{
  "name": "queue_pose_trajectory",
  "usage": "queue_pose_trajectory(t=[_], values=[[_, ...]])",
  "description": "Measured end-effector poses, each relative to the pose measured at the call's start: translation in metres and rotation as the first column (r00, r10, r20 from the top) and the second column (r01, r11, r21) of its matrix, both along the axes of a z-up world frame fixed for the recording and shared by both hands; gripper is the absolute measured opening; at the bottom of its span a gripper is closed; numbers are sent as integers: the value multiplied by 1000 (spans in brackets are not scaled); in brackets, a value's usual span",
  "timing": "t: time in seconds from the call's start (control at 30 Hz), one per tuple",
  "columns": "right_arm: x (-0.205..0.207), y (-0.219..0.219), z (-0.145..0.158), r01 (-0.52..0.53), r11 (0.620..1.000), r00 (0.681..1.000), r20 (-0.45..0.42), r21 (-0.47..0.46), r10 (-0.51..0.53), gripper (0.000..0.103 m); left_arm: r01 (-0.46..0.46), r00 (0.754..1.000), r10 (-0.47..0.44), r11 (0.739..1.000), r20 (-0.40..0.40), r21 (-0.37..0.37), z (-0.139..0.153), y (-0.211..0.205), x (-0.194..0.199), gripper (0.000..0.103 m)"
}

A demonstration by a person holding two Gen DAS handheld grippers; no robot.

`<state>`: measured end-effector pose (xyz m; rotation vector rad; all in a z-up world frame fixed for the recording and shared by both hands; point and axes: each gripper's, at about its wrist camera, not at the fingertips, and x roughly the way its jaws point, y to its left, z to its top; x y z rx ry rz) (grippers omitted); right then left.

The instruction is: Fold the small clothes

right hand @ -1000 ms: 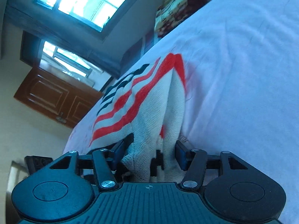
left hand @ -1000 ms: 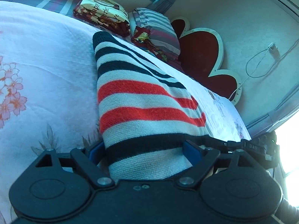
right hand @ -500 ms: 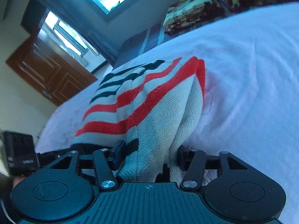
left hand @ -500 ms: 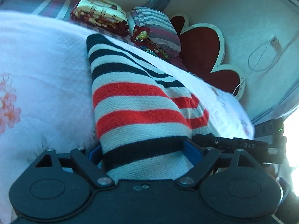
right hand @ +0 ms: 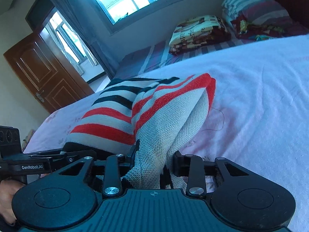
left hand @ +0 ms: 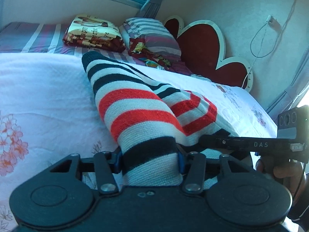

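A knit garment (left hand: 135, 112) striped in white, red and navy lies on the bed, its near end lifted and bunched. In the left wrist view my left gripper (left hand: 149, 162) has its jaws closing, and both blue pads press on the navy-striped hem between them. In the right wrist view the same garment (right hand: 158, 116) folds up into a ridge. My right gripper (right hand: 154, 158) is closing too, with a pinched fold of white knit squeezed between its pads. The two grippers hold the near edge side by side, close together.
The bed sheet (left hand: 38, 96) is pale pink with flower prints. Folded blankets (left hand: 92, 32) and striped pillows (left hand: 152, 32) lie at the far end by a red heart headboard (left hand: 202, 46). A wooden door (right hand: 38, 73) stands beyond the bed's left side.
Both pairs of jaws have narrowed onto the garment's near edge. Both grippers rose and rolled toward level, and the cloth bunched up into a raised fold between them.
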<state>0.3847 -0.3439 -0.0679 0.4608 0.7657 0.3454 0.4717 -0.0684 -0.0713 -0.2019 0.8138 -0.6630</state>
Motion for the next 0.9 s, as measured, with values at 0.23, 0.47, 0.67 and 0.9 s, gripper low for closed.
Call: queue_pose_trajectory(t=[0.23,0.47,0.67,0.9], values=[[-15,35,33,4,999,999,38,-51,-3,35,32,999,-31,999,36,-35,20,21,-12,47],[-23,110,62,-16,997,996,89,-74,23,35,23,998,-19,998,58,-58,39,91,-31,47],[-16,212,66,-85,996,989,115,-32,88,35,-36,997,38,999,69,-28,55,188,-45,47],[2,322,44,-195,981,977,87,12,193,35,-135,990,135,991,40,1,48,283,-62,47]])
